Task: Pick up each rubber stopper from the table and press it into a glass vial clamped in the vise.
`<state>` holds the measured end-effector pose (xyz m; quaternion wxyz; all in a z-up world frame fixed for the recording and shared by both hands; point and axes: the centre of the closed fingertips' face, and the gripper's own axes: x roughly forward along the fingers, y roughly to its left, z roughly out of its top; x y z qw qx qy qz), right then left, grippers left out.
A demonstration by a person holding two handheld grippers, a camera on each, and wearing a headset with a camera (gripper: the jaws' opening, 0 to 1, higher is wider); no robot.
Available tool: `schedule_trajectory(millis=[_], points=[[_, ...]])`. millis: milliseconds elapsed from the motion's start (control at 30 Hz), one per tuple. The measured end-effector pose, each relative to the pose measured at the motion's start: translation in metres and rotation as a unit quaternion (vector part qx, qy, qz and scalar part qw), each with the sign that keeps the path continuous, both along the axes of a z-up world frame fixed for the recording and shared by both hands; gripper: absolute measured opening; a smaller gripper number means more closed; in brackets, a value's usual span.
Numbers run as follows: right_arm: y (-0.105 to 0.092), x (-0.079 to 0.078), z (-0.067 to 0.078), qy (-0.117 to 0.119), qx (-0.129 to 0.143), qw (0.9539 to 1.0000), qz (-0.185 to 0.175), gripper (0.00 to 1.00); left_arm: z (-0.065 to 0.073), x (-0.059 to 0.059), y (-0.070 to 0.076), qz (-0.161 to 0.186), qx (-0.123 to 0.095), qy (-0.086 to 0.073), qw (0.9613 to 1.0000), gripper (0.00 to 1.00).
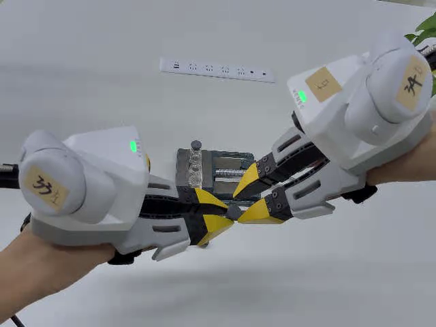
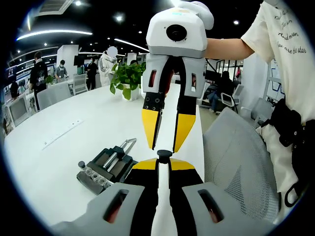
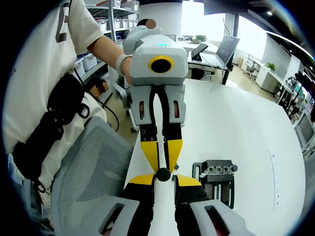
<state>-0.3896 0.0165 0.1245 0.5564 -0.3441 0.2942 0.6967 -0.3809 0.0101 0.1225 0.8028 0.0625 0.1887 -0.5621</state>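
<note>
A small dark rubber stopper (image 1: 234, 212) hangs in the air between my two grippers, which point at each other nose to nose. My left gripper (image 1: 229, 212) is shut on the stopper (image 2: 164, 155) at its yellow jaw tips. My right gripper (image 1: 238, 207) is open, its jaws straddling the stopper (image 3: 163, 173) from the opposite side. Just behind them on the table sits the dark vise (image 1: 218, 170) with a row of glass vials (image 1: 195, 167) clamped in it. The far vial carries a dark stopper (image 1: 196, 145).
A white power strip (image 1: 216, 69) lies at the back of the white table (image 1: 82, 82). A green plant (image 1: 426, 30) stands at the far right edge. A grey mesh chair (image 2: 241, 152) stands beside the table, close to the person's body.
</note>
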Motion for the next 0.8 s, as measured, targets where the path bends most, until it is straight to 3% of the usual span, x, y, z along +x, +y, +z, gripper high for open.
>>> schedule_trajectory(millis=[267,800], points=[[0.0023,-0.0066,-0.0028,0.004,-0.005,0.9999,0.013,0.09,-0.0034,-0.0037,-0.0009,-0.003,0.001,0.006,1.0,0.03],[0.0014,-0.01,-0.0066,-0.023,-0.019,0.9984,0.049,0.08,-0.0038,-0.0088,-0.0024,-0.003,-0.008,0.014,0.9999,0.02]])
